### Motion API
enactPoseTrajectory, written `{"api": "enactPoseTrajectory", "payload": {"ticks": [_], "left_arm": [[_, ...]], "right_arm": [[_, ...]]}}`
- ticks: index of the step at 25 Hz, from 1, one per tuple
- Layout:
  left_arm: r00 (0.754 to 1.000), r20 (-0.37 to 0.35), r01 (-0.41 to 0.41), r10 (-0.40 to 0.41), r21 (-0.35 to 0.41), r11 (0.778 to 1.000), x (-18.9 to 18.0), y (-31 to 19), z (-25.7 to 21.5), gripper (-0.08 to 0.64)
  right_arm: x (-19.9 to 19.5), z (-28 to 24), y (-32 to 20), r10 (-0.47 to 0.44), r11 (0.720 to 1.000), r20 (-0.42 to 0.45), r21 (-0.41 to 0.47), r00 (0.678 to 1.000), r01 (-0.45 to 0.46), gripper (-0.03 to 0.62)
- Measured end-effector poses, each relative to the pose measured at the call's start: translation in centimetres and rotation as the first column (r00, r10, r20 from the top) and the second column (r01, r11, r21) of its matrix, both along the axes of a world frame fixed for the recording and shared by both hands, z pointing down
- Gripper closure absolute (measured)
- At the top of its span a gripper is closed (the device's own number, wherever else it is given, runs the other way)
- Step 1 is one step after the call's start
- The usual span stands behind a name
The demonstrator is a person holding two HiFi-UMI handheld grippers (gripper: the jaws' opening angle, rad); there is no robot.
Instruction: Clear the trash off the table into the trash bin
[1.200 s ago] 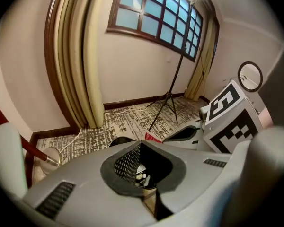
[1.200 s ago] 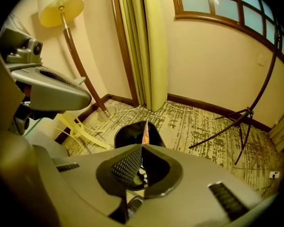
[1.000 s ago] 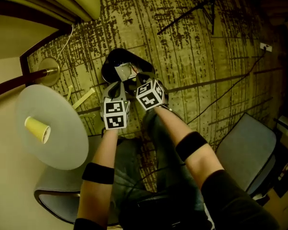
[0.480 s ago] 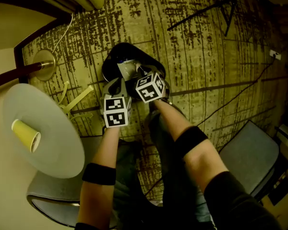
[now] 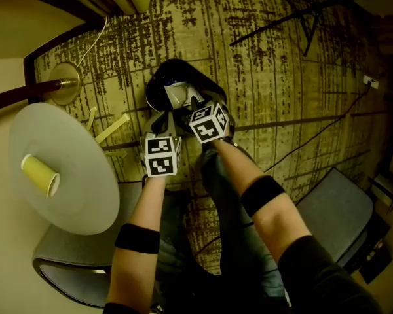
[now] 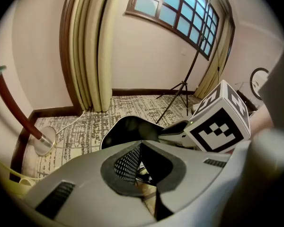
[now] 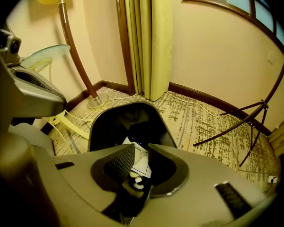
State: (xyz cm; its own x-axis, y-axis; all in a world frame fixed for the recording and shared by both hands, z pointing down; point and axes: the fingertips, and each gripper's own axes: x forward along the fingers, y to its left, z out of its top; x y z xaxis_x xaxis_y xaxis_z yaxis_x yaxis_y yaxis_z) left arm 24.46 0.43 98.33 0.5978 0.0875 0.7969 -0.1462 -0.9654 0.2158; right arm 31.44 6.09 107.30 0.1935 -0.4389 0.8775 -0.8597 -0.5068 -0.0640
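Note:
The black trash bin (image 5: pixel 158 84) stands on the patterned carpet, with pale crumpled trash (image 5: pixel 175 95) inside it. My right gripper (image 5: pixel 191 104) hangs over the bin's mouth. Its jaws have just been opening, and they stand apart in the right gripper view (image 7: pixel 141 151). White paper (image 7: pixel 142 163) shows through the gap, down in the bin (image 7: pixel 125 119), and the pads do not press on it. My left gripper (image 5: pixel 162 118) hovers at the bin's near left rim. In the left gripper view its tips (image 6: pixel 141 144) meet, with nothing seen between them; the bin (image 6: pixel 128 128) lies just beyond.
A round pale table (image 5: pixel 72 175) at the left bears a yellow paper cup (image 5: pixel 40 174). A lamp base (image 5: pixel 66 91) and pale strips (image 5: pixel 111 129) lie on the carpet beside the bin. Grey chairs (image 5: pixel 337 208) stand at the lower right and lower left. Tripod legs (image 5: pixel 281 18) and cables cross the far carpet.
Both grippers have sunk closer to the bin's mouth. The pale trash now lies inside the bin ahead of the right gripper.

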Motion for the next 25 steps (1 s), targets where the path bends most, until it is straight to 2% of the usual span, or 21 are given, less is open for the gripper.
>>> {"api": "enactPoseTrajectory", "payload": {"ticks": [5, 9, 15, 21, 25], "left_arm": [[1.000, -0.019, -0.001, 0.001, -0.011, 1.000, -0.9, 1.4, -6.8, 0.558], [0.999, -0.041, 0.012, -0.013, -0.013, 1.000, -2.1, 2.4, -14.3, 0.558], [0.993, -0.113, 0.020, -0.019, 0.007, 1.000, -4.3, 3.3, -26.1, 0.558], [0.984, -0.162, 0.077, -0.067, 0.059, 0.995, -7.3, 1.1, -36.3, 0.558], [0.968, -0.195, 0.177, -0.156, 0.095, 0.980, -10.7, -1.9, -41.0, 0.558]], "right_arm": [[-0.8, -7.6, 0.9, -0.005, 1.000, 0.005, 0.009, 1.000, 0.005, 0.497], [-1.6, -16.0, 1.8, 0.004, 0.999, 0.000, 0.037, 1.000, -0.004, 0.589], [-3.6, -28.8, 1.7, -0.018, 0.993, -0.030, 0.113, 0.999, 0.022, 0.592], [-5.6, -39.6, -0.4, -0.094, 0.979, -0.068, 0.174, 0.993, 0.104, 0.592], [-7.4, -44.6, -2.6, -0.162, 0.962, -0.102, 0.205, 0.982, 0.180, 0.592]]}}
